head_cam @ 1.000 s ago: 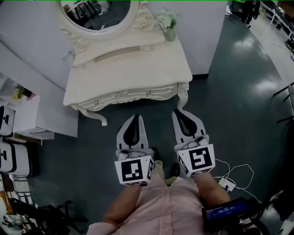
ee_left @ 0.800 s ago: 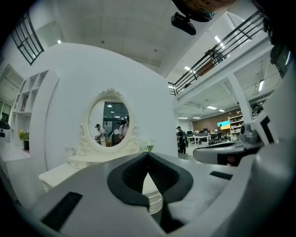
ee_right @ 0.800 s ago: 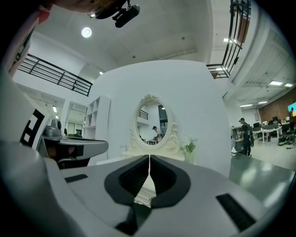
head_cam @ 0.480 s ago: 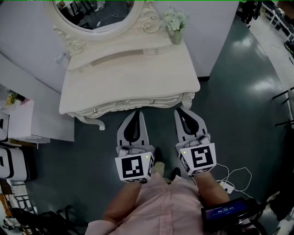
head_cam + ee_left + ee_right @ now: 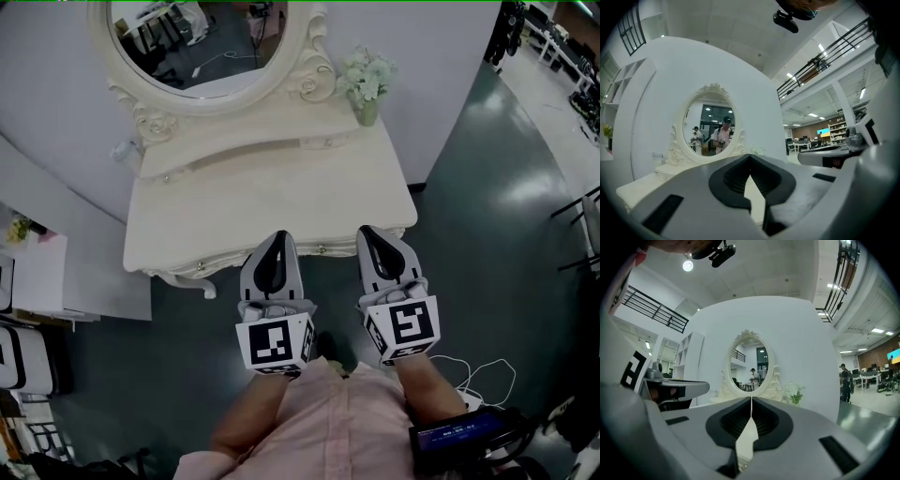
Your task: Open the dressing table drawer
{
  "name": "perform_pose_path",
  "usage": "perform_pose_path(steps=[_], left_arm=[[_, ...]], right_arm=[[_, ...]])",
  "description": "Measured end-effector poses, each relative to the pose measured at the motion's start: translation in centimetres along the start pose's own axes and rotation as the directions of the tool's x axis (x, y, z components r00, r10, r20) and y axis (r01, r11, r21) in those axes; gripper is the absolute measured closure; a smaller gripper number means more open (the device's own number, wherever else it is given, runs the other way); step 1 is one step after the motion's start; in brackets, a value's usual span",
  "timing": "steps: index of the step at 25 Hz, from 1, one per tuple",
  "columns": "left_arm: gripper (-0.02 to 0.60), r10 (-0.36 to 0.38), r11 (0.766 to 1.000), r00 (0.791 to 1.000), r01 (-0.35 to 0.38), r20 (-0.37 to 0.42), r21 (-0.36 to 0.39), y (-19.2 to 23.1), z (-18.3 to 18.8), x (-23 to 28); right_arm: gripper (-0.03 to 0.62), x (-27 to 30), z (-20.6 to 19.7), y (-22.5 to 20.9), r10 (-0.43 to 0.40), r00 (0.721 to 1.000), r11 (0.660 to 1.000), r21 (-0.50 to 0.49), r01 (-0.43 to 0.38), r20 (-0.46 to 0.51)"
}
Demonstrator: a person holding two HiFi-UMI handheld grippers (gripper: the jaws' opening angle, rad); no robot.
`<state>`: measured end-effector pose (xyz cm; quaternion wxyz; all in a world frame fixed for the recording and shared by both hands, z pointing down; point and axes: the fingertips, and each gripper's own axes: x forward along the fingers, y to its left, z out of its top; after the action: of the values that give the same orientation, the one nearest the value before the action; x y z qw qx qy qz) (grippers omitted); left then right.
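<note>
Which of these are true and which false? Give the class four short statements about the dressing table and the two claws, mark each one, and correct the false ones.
1. A vase of flowers stands at the back right of the dressing table. True.
2. The right claw grips a drawer knob. False: it is shut on nothing, and the drawer knob sits apart from it, between the two claws.
3. The mirror is oval, in an ornate white frame. True.
4. The left claw is wide open. False: its tips meet, with nothing between them.
</note>
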<state>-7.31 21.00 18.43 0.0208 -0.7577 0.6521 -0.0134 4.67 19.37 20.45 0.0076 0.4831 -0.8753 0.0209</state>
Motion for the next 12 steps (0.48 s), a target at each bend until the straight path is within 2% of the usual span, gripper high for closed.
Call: perform_pose_path(steps=[6,12], left_arm=[[0.560,-0.036,0.999,0.999,0.036,0.028,0.003,1.8,0.8,2.7],[0.560,-0.069,0.998,0.998,0.069,-0.007,-0.014,1.5,-0.6,4.4]], right_arm=[[0.574,2.6,1.2,-0.3,-0.037,0.999,0.999,-0.012,0.038,0.024],[0.574,3.4,0.3,-1.6,-0.075,0.997,0.997,-0.014,0.075,-0.009]])
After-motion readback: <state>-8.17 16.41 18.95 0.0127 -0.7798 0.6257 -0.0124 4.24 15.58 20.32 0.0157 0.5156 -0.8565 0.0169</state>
